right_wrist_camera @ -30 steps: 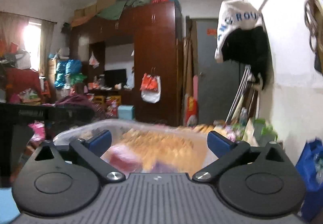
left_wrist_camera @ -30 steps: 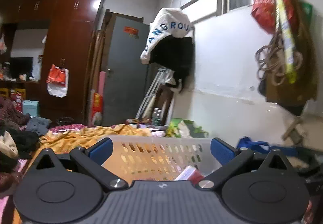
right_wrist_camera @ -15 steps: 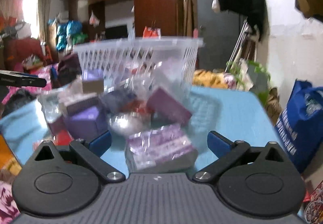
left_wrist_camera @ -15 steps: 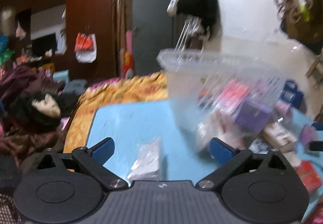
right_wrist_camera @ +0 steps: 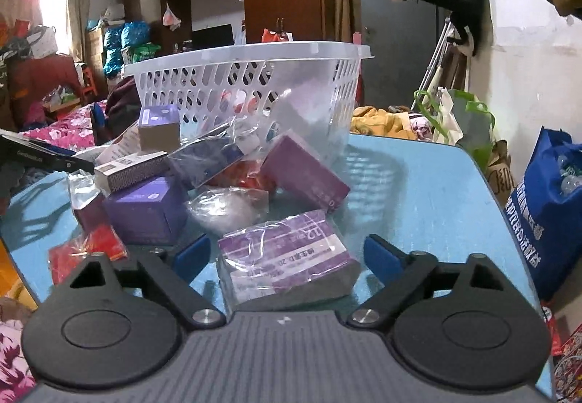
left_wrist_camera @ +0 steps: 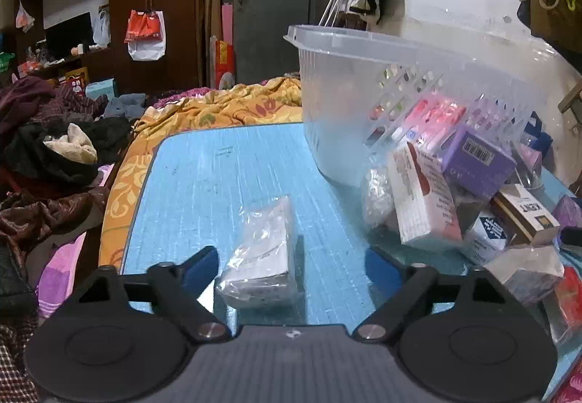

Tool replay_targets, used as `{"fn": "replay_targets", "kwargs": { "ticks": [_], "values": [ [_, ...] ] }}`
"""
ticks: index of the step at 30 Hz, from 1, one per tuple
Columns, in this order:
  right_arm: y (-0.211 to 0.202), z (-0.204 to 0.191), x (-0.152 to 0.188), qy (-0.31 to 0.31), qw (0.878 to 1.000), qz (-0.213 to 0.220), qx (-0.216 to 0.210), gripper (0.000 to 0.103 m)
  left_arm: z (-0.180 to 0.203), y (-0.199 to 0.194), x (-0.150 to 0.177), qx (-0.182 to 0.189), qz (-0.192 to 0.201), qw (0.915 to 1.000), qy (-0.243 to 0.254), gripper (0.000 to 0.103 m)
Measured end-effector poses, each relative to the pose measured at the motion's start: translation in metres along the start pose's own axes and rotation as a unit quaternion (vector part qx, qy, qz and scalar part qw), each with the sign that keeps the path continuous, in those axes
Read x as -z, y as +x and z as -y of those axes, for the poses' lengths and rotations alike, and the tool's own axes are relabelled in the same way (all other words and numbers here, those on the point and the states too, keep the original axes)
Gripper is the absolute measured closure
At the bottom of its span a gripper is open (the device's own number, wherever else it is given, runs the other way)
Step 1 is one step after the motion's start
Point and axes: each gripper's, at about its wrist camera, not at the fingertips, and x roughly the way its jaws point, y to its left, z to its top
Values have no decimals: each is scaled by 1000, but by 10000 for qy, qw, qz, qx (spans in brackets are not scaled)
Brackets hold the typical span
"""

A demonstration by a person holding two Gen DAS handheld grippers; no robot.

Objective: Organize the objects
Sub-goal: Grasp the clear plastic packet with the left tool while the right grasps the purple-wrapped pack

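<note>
where the left wrist view looks along the light blue table (left_wrist_camera: pixel 225 177), the left gripper (left_wrist_camera: pixel 291 263) stands wide open and holds nothing. a small white packet in clear plastic wrap (left_wrist_camera: pixel 262 252) lies flat on the table between its blue-tipped fingers (left_wrist_camera: pixel 198 264), touching neither. to the right a translucent white plastic basket (left_wrist_camera: pixel 363 75) stands upright on the table, with a heap of boxes against its wall: a white and red carton (left_wrist_camera: pixel 423 199), a purple box with a barcode label (left_wrist_camera: pixel 476 157), a brown and white carton (left_wrist_camera: pixel 523 214).

where the right wrist view takes over, the right gripper (right_wrist_camera: pixel 285 257) is likewise wide open and empty. a purple and white packet in clear wrap (right_wrist_camera: pixel 285 254) lies on the table between its fingers, with gaps on both sides. beyond it sit a crumpled clear plastic bag (right_wrist_camera: pixel 227 204), a purple cube box (right_wrist_camera: pixel 145 206), a tilted magenta box (right_wrist_camera: pixel 305 172) and the basket behind. a blue shopping bag (right_wrist_camera: pixel 545 210) stands beside the table's right edge.
</note>
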Motion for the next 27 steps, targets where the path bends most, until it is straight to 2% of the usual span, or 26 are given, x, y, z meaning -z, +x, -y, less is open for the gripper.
{"fn": "replay_targets", "kwargs": {
  "ticks": [1,3,6,10,17,23,27],
  "values": [
    [0,0,1,-16,10000,12,-12,19,1,1,0,-8,-22,10000,6,24],
    [-1,1,2,-10,9999,82,-60,22,3,2,1,-25,-57,10000,63,49],
    [-6,1,3,-64,9994,319,-100,23,9,1,2,-115,-9,9997,197,57],
    [-8,-5,3,-224,9987,457,44,24,10,0,2,-55,44,9998,203,58],
    [-9,-4,3,-212,9978,629,50,24,11,-12,6,170,446,9986,220,58],
    [-11,-3,4,-160,9970,759,41,24,19,-35,17,139,1216,9917,389,58],
    [-14,1,5,-5,9961,886,-22,24,34,-45,24,352,1508,9867,500,58]
  ]
}}
